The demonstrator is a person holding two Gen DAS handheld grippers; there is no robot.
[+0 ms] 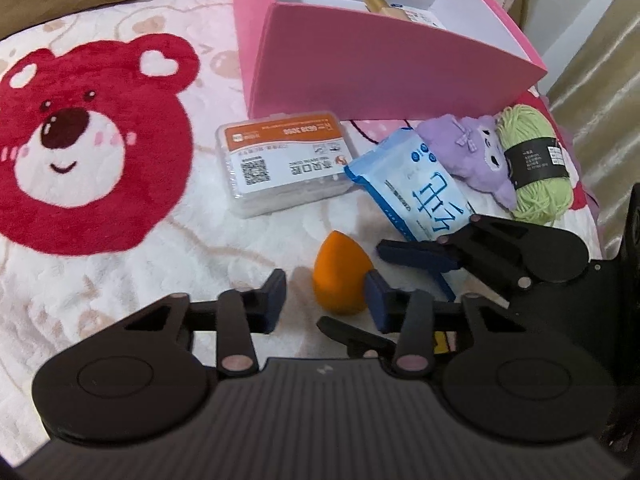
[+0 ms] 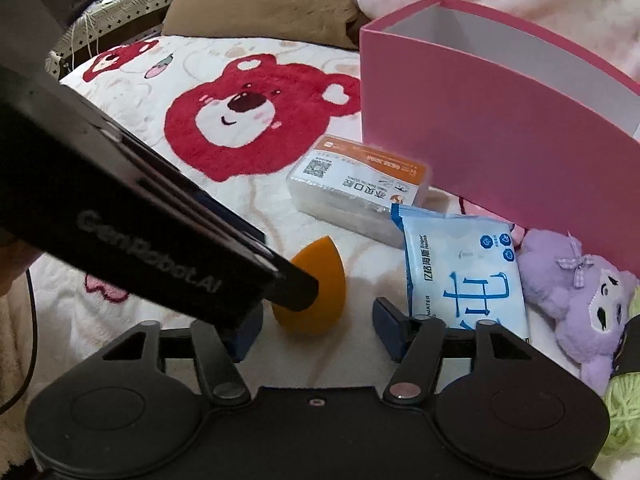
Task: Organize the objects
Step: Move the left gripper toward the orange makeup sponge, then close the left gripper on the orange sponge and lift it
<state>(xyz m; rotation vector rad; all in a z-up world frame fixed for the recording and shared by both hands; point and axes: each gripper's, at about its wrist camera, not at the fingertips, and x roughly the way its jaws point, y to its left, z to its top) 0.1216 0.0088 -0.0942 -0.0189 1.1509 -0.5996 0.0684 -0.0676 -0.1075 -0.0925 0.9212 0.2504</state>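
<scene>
An orange egg-shaped sponge (image 1: pixel 338 276) lies on the bear-print blanket (image 1: pixel 120 240). My left gripper (image 1: pixel 326 302) is open, its fingers on either side of the sponge's near end. My right gripper (image 2: pixel 318 326) is open too, with the sponge (image 2: pixel 320 280) just ahead between its fingers; it also shows in the left wrist view (image 1: pixel 452 248), beside a blue wipes pack (image 1: pixel 416 188). A clear plastic case (image 1: pixel 280 160), a purple plush (image 1: pixel 476 148) and green yarn (image 1: pixel 536 160) lie in front of a pink box (image 1: pixel 380 72).
The pink box (image 2: pixel 500 128) stands open at the back and holds a gold tube (image 1: pixel 378 0) and a small labelled item. A brown cushion (image 2: pixel 260 4) lies behind the blanket. The left gripper's body (image 2: pixel 140 232) crosses the right wrist view.
</scene>
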